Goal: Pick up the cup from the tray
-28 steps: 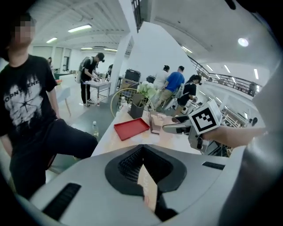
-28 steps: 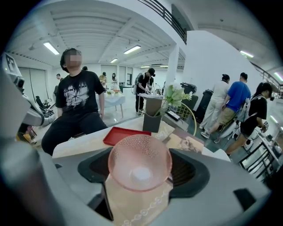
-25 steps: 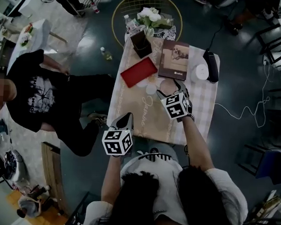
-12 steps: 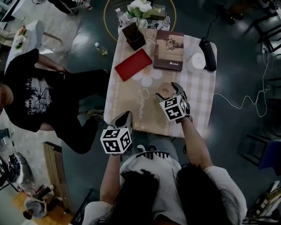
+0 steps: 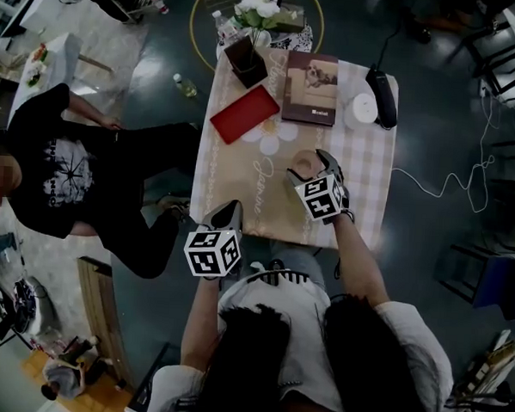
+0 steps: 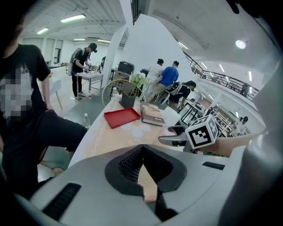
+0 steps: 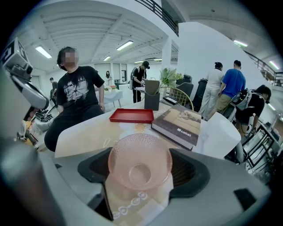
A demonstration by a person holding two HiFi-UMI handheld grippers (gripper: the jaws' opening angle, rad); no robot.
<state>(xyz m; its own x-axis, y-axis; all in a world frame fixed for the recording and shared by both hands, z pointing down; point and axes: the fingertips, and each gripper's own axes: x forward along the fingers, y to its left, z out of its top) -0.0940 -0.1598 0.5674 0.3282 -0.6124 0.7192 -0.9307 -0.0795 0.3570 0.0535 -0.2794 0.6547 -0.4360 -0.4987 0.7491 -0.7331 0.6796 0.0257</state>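
A pink dimpled glass cup (image 7: 140, 167) sits between the jaws of my right gripper (image 7: 140, 170), which is shut on it. In the head view the cup (image 5: 301, 163) and right gripper (image 5: 310, 164) are over the middle of the table, short of the book. The red tray (image 5: 243, 114) lies empty at the far left of the table; it shows as well in the right gripper view, the tray (image 7: 131, 115) beyond the cup. My left gripper (image 5: 227, 215) hangs at the table's near edge, its jaws together with nothing in them (image 6: 142, 150).
A book (image 5: 311, 87), a white round object (image 5: 362, 110) and a black device (image 5: 385, 97) lie at the far right. A dark vase of flowers (image 5: 246, 64) stands at the far left corner. A person in black (image 5: 70, 174) sits left of the table.
My right gripper has drawn the cup back from the book toward the table's near side. The left gripper has stayed at the near edge.
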